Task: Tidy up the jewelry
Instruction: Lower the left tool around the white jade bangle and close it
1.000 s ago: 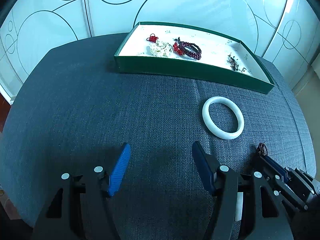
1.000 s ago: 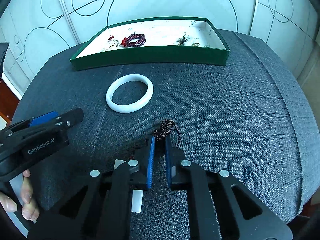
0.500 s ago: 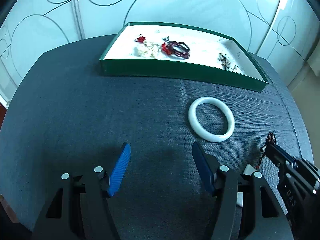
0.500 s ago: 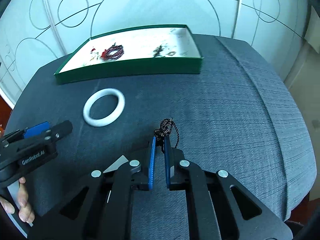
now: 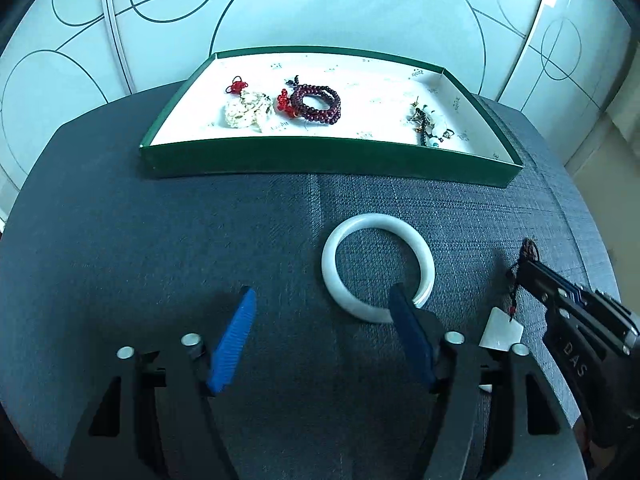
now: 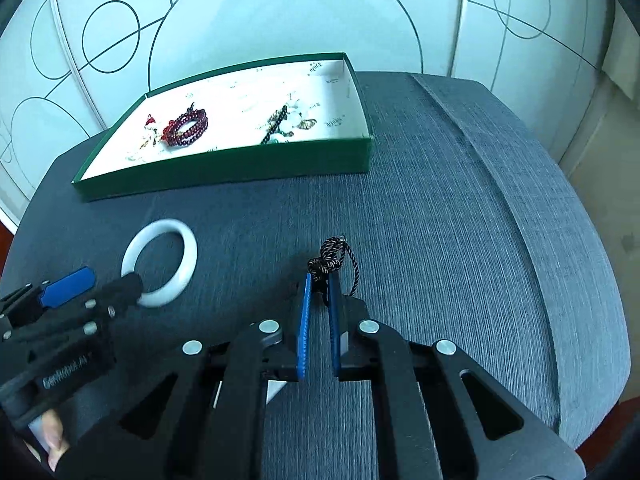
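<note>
The left gripper [image 5: 322, 304] has just opened wider and shifted onto the white bangle [image 5: 376, 248].

The right gripper [image 6: 319, 280] is clamped on a dark braided cord [image 6: 334, 258], whose knotted loop sticks out past the blue fingertips [image 6: 307, 284] above the grey fabric surface [image 6: 460, 240]. To the left, the left gripper [image 6: 102, 285] reaches in with jaws apart, one finger over the near rim of a white bangle [image 6: 160, 261] lying flat. Farther off sits a green tray [image 6: 224, 168] holding dark red beads [image 6: 187, 127] and other small pieces.
</note>
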The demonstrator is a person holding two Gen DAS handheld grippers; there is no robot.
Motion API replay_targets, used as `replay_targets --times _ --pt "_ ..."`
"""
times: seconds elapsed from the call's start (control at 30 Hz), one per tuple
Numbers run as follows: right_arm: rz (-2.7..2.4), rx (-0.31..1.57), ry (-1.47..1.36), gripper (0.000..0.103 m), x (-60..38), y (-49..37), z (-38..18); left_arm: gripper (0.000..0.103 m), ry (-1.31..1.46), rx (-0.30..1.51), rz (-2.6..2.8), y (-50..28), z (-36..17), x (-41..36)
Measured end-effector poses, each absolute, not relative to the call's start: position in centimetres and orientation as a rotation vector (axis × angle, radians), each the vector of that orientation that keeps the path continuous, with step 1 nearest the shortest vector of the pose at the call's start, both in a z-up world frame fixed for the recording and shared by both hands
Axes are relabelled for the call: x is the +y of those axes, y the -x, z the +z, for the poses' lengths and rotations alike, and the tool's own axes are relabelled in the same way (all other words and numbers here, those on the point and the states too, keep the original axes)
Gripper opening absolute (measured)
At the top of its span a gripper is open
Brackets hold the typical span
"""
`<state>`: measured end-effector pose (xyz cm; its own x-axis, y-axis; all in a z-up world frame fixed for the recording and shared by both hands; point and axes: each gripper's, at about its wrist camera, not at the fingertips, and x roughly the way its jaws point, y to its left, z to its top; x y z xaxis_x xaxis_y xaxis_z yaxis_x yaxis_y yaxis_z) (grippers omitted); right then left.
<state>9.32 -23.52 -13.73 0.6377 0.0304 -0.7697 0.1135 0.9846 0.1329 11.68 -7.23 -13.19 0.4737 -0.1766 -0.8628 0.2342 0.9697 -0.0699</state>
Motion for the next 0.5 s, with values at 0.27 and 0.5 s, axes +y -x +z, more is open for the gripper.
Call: replay_targets --times 0.27,0.5 --pt "-0.029 0.894 -0.19 0.008 -23.7 -10.8 -13.9 0.069 -0.055 1.05 -0.264 -11.9 -13.4 -7.9" --pt "-0.033 0.901 -0.206 0.008 -24.5 -10.7 -14.0 0.077 -0.035 1.05 -0.284 -12.5 -13.6 -9.0"
